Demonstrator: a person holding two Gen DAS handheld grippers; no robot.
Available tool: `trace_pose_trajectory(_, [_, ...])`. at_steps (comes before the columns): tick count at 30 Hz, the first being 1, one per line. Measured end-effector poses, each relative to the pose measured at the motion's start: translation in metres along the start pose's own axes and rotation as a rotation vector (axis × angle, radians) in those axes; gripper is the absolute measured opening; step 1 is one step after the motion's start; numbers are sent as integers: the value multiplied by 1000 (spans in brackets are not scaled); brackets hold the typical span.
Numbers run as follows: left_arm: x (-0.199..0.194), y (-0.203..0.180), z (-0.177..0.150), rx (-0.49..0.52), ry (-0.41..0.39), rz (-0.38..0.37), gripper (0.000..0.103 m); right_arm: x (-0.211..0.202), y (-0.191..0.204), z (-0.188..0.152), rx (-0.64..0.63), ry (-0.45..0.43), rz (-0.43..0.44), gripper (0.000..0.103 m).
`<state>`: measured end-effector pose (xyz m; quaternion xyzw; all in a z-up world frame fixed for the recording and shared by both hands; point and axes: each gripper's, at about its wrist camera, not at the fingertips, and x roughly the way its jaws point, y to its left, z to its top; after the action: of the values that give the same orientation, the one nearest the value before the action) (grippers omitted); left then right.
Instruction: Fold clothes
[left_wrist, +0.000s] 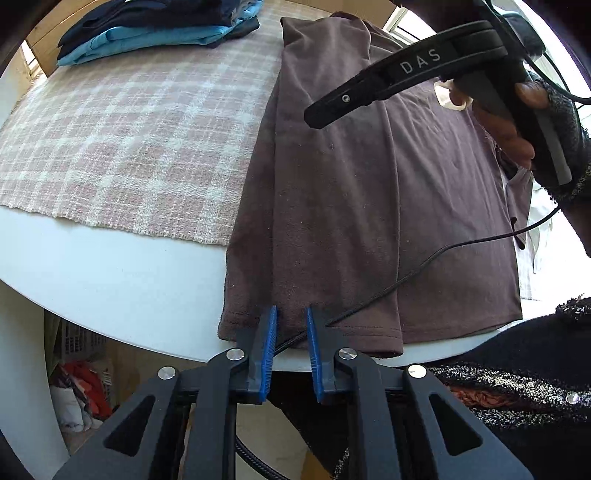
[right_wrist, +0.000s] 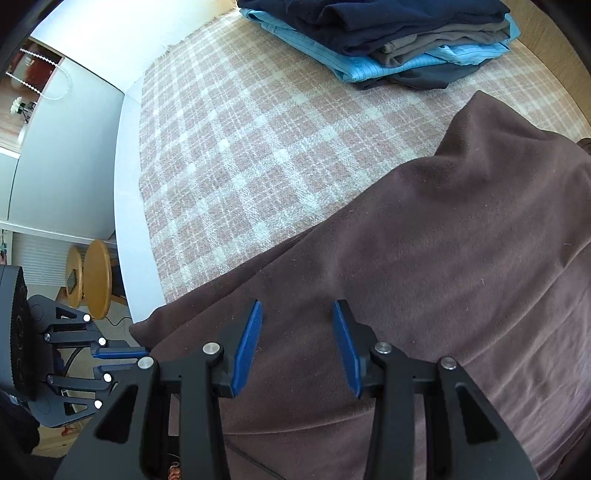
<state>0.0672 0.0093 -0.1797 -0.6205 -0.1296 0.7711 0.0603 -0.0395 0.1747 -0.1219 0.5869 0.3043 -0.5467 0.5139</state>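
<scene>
A brown shirt (left_wrist: 369, 221) lies lengthwise on the table, sides folded in, with its hem at the near edge. My left gripper (left_wrist: 291, 314) is at that hem near the left corner, its blue pads (left_wrist: 269, 343) close together with hem fabric between them. The right wrist view shows the left gripper (right_wrist: 142, 356) at the shirt's corner. My right gripper (right_wrist: 297, 314) hovers open over the brown shirt (right_wrist: 424, 258) with nothing between its pads. Its black housing (left_wrist: 406, 70) hangs over the shirt's upper part, held by a hand (left_wrist: 509, 136).
A stack of folded blue and dark clothes (left_wrist: 159, 29) (right_wrist: 388, 33) sits at the far end of a pink checked cloth (left_wrist: 129, 140). The white table edge (left_wrist: 110, 273) is near. A black cable (left_wrist: 443, 254) crosses the shirt. A laundry basket (left_wrist: 81, 362) stands below.
</scene>
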Motion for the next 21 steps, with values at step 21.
trace_pose_trajectory(21, [-40,11,-12,-48,-58,23,12,-10,12,-31,-106,-12,-144,46])
